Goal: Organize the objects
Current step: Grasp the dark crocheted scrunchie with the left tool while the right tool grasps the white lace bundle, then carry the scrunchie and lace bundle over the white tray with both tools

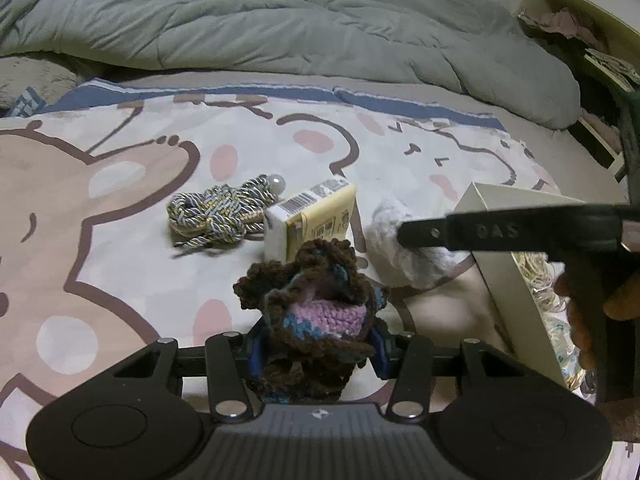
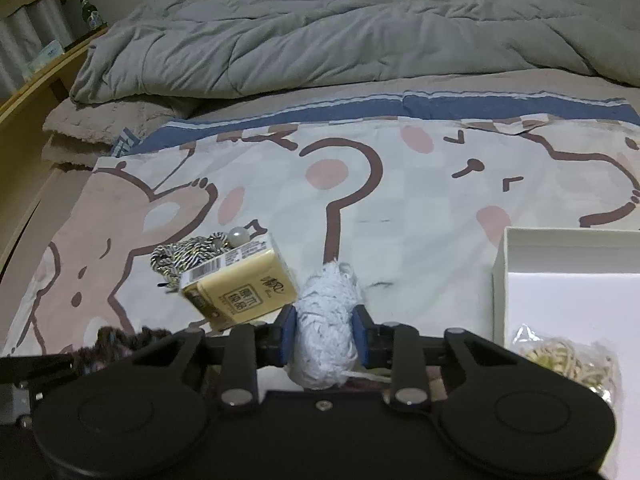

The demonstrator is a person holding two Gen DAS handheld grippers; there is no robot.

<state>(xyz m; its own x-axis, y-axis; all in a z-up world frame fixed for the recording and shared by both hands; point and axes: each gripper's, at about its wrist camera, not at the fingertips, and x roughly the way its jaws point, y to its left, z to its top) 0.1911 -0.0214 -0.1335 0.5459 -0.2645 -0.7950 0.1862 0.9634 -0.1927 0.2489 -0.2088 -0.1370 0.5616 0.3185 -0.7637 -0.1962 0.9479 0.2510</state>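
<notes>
My left gripper [image 1: 318, 354] is shut on a brown, pink and blue crocheted piece [image 1: 316, 300], held just above the bedsheet. My right gripper [image 2: 324, 334] is shut on a white fluffy yarn bundle [image 2: 326, 328]; that bundle also shows in the left wrist view [image 1: 404, 256]. A yellow tissue pack [image 1: 312, 216] lies on the sheet, also in the right wrist view [image 2: 240, 284]. A silver-gold braided cord [image 1: 216, 216] with a pearl bead lies left of it, seen too in the right wrist view [image 2: 188, 254]. An open white box [image 2: 560, 276] sits to the right, holding a bag of pale strands [image 2: 568, 356].
A crumpled grey duvet [image 1: 280, 20] covers the far half of the bed. The cartoon bear sheet [image 2: 400, 200] spreads under the objects. A wooden bed frame and shelf [image 2: 36, 60] stand at the left. The white box [image 1: 504, 280] is close to my right gripper's arm.
</notes>
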